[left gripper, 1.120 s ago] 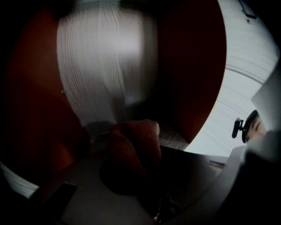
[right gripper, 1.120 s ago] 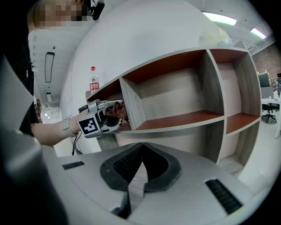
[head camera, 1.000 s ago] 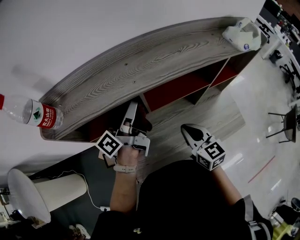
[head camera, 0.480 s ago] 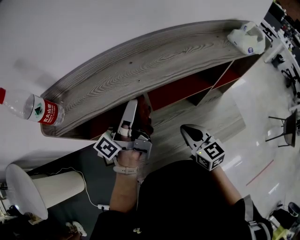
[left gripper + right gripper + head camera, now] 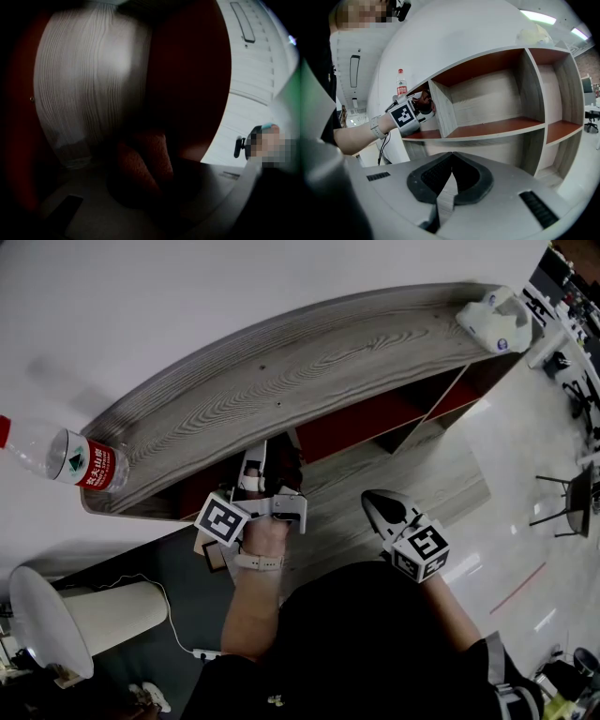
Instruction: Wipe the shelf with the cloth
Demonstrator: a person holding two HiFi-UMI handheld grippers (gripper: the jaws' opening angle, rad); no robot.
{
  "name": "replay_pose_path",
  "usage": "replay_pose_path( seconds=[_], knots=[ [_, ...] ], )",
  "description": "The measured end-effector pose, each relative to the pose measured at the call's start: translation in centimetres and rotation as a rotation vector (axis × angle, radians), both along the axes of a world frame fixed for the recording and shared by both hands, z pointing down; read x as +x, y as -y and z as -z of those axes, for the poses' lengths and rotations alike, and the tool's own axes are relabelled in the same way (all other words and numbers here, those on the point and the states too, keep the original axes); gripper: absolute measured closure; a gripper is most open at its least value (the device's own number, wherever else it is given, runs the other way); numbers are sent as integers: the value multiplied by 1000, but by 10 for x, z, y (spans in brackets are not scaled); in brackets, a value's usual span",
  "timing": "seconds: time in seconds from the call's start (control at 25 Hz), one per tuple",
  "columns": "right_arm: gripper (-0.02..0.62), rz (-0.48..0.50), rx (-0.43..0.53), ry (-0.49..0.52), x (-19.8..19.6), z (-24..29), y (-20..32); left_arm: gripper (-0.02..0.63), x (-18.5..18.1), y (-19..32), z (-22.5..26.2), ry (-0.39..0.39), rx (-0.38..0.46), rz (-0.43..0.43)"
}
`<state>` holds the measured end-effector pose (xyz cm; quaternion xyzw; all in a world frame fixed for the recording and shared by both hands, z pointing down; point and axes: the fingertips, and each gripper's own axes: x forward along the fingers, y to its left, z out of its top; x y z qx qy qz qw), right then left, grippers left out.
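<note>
The shelf (image 5: pixel 309 362) is a grey-wood unit with red-brown boards (image 5: pixel 497 129) inside. My left gripper (image 5: pixel 265 463) reaches into the leftmost compartment and is shut on a dark reddish-brown cloth (image 5: pixel 143 161). In the left gripper view, the cloth bunches in front of the striped back panel (image 5: pixel 89 79), and the jaws are lost in shadow. The right gripper view shows the left gripper's marker cube (image 5: pixel 405 117) at the compartment mouth, with the cloth (image 5: pixel 423 104) beyond it. My right gripper (image 5: pixel 380 507) is shut on nothing and hangs in front of the shelf, close to my body.
A water bottle (image 5: pixel 66 460) with a red label stands on the shelf top's left end. A white bundle (image 5: pixel 492 320) sits on its right end. A white cone-shaped stand (image 5: pixel 84 624) and a cable lie on the floor at left. Chairs (image 5: pixel 567 488) stand at far right.
My left gripper has pushed deeper into the left compartment with the cloth, so less of its fingers shows under the shelf top. The right gripper has not moved.
</note>
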<state>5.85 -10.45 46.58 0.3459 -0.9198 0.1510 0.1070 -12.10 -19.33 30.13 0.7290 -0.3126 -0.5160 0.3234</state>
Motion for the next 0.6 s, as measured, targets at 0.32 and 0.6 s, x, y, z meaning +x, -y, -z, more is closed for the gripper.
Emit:
replay_pose_path(
  seconds=[0.32,0.6],
  knots=[
    [598,11,5,-2,-2,0,1,537,-41,18,-17,-34,-69,149],
    [598,42,-6,-1,-12,-2,4,537,-79,12,-11,37,-64,257]
  ],
)
